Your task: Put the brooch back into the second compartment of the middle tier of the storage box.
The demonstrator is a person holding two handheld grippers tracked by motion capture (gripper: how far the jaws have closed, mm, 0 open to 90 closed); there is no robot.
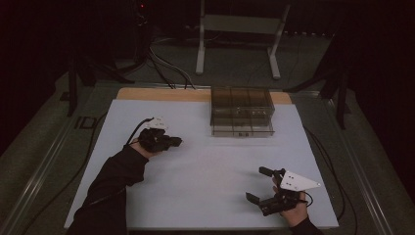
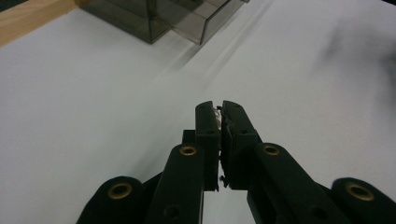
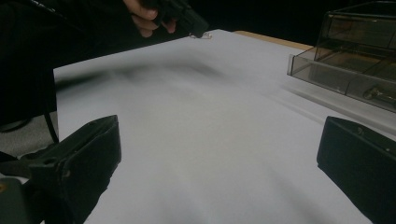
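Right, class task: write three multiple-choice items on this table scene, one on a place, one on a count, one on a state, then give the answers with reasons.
1. Where does the smoky clear drawer box stand?
A. at the table's far edge
B. beside the right hand-held gripper
C. on the floor

2. How many hand-held grippers are in use?
A. one
B. two
C. three

3. How do the jaws of the left hand-held gripper stand?
A. wide apart
B. off the tool
C. closed on a small shiny item

Answers:
1 A, the high view shows it by the wooden strip.
2 B, left and right hand-held gripper.
3 C, the small shiny item sits pinched between them.
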